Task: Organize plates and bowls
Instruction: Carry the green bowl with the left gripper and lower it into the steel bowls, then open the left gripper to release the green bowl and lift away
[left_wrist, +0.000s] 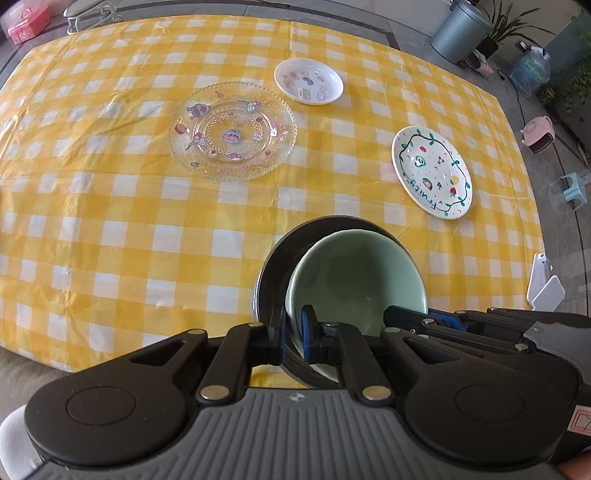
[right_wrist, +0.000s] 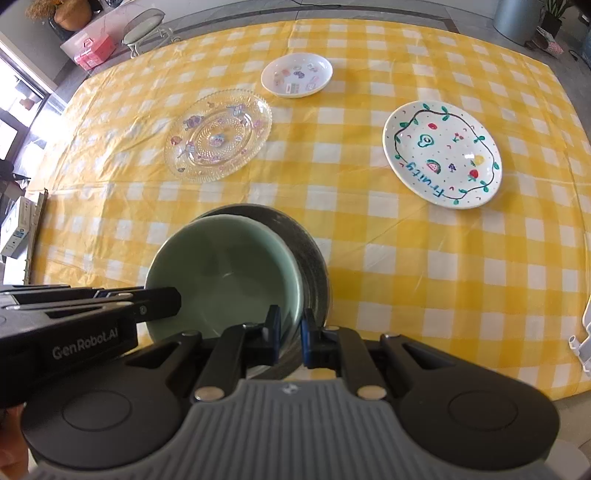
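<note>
Two bowls are already nested, and three plates are left loose on the desk (left_wrist: 92, 229), which is covered with a yellow checked cloth.

Of what is still to be gathered, the largest is the glass plate (left_wrist: 232, 131), lying flat toward the far left. Next is the fruit plate (right_wrist: 441, 155), white with a painted border, well apart at the right. The smallest is the white dish (left_wrist: 308, 82), just beyond the glass plate. None of these is stacked on another.

The nested pair is held at the near edge of the desk, tipped toward the cameras: the green bowl (right_wrist: 225, 275) sits inside the black bowl (right_wrist: 314, 258). Whether the pair rests on the cloth or hangs just above it cannot be told.

The left tool (left_wrist: 293, 326) is clamped on the left side of the double rim, one finger outside the black bowl and one inside the green. The right tool (right_wrist: 291, 326) is clamped likewise on the opposite side.

By this showing, the bowls are judged sorted, and the plates, likely to be stacked by size, are judged the part not yet done.
</note>
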